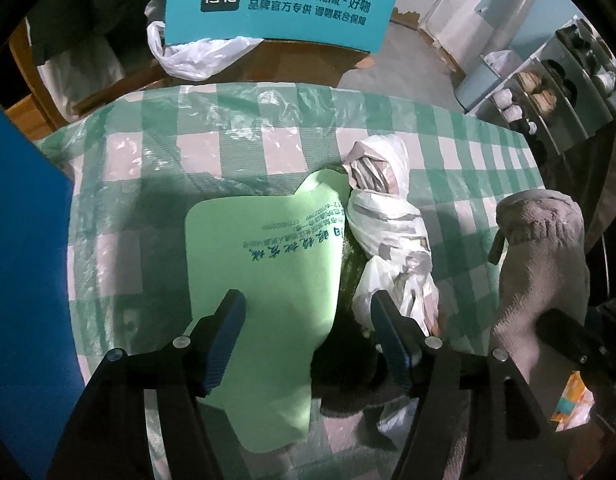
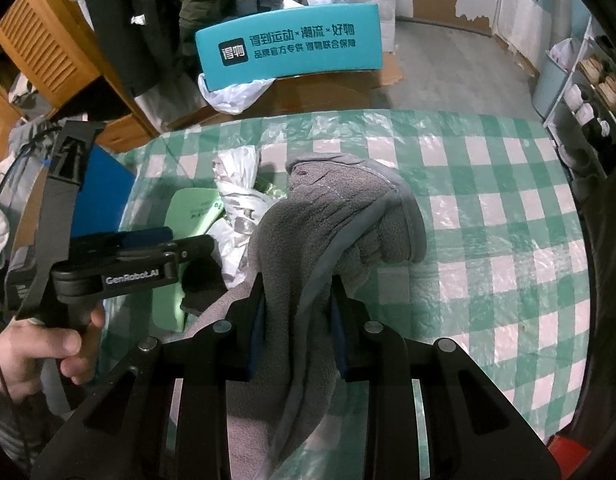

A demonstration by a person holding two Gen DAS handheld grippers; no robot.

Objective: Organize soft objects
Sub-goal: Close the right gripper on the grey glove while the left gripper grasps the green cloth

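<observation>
While my right hand-held gripper (image 2: 295, 324) clamps the grey fleece garment (image 2: 340, 216), my left hand-held gripper (image 1: 308, 320), jaws wide, should seize its hanging end squarely.

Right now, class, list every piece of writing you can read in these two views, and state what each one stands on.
"得物": dark square logo on the teal cardboard box.
"得到运动×潮流×好物": same box, top line.
"品牌官方专供 得物联合保障": same box, lower line.
"GenRobot.AI": black body of the left gripper.
Blue print on the light green paper sheet: upside down, too blurred to read.
</observation>
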